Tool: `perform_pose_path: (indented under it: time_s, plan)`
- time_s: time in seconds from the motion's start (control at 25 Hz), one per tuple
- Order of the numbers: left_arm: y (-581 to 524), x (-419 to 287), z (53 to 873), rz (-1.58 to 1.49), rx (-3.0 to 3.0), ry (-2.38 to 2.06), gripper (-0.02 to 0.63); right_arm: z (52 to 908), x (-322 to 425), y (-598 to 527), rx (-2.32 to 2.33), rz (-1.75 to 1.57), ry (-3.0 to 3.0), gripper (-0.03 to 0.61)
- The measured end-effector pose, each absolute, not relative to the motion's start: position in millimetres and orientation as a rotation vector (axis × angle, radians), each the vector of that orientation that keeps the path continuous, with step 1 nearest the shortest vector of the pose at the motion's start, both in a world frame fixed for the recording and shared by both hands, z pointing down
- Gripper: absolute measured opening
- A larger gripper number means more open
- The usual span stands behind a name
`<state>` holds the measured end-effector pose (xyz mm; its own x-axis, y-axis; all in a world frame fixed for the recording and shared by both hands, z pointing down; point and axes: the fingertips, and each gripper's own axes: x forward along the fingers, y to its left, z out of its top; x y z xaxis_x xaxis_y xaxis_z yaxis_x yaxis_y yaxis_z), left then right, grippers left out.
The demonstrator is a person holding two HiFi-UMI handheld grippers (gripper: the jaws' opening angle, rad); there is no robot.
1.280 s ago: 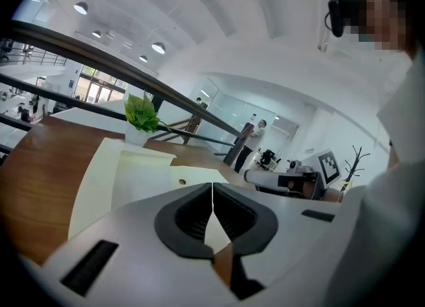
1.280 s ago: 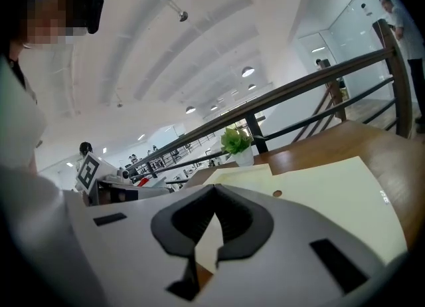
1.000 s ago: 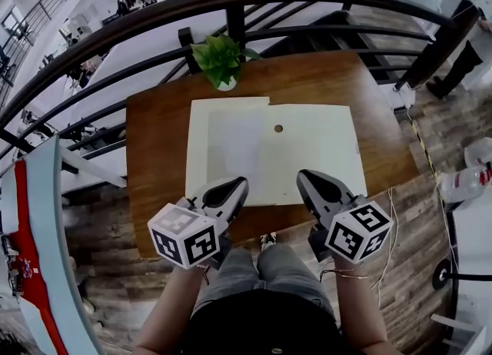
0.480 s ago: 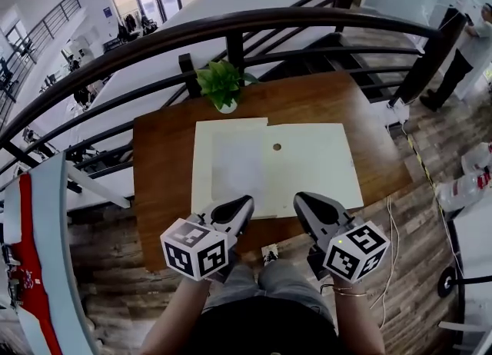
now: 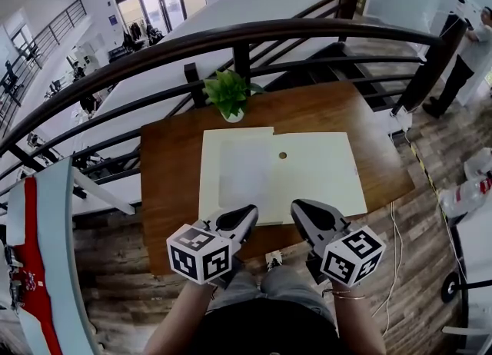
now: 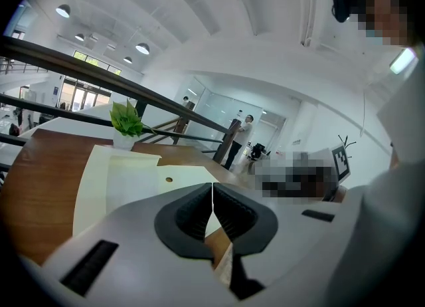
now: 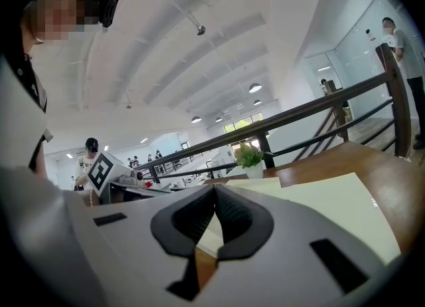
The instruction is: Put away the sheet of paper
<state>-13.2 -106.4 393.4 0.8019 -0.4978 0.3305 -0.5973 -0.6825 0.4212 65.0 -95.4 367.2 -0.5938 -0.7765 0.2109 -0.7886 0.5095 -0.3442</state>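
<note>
A white sheet of paper (image 5: 244,175) (image 6: 133,183) lies flat on the left half of an open cream folder (image 5: 323,173) (image 6: 89,179) (image 7: 312,199), which is spread on a brown wooden table (image 5: 171,184). A small round dark spot (image 5: 282,155) marks the folder beside the sheet. My left gripper (image 5: 250,213) (image 6: 212,196) hovers at the folder's near edge, shut with nothing in it. The right gripper (image 5: 295,207) (image 7: 214,196) hangs beside it over the same edge, its jaws also pressed together and empty. Neither touches the sheet.
A small potted plant (image 5: 233,94) (image 6: 126,123) (image 7: 251,159) stands at the table's far edge. A dark curved railing (image 5: 231,38) runs behind the table. My knees are under the near edge. A person (image 5: 469,46) stands far right on the wooden floor.
The head view has tilted up, so the table sits lower in frame. Both grippers have drawn slightly back toward the folder's near edge and stayed shut. The paper has not moved.
</note>
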Motion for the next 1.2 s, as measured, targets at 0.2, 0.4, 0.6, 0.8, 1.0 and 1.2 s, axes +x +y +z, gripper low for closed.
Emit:
perform_pose_path:
  time_s: [0.2,0.4,0.6,0.8,1.0,1.2]
  plan:
    - [-107,-14,395,0.261,2.472,-0.819,0.019,367,58,-94,1.396,0.638,-2.706,0.028]
    - [-106,-14,396,0.257,2.477,-0.823,0.02,368,55,-91,1.416,0.644,-2.694,0.026]
    - [-107,-13,398,0.258,2.476,-0.81,0.02,371,55,-92,1.414,0.634,-2.682,0.026]
    - [-107,-15,400,0.246,2.463,-0.808,0.02,376,53,-90,1.408,0.636,-2.66,0.026]
    - [-108,-15,402,0.244,2.457,-0.794,0.02,377,51,-91,1.401,0.634,-2.65,0.026]
    - [-107,-12,404,0.248,2.453,-0.767,0.02,379,52,-91,1.395,0.643,-2.641,0.026]
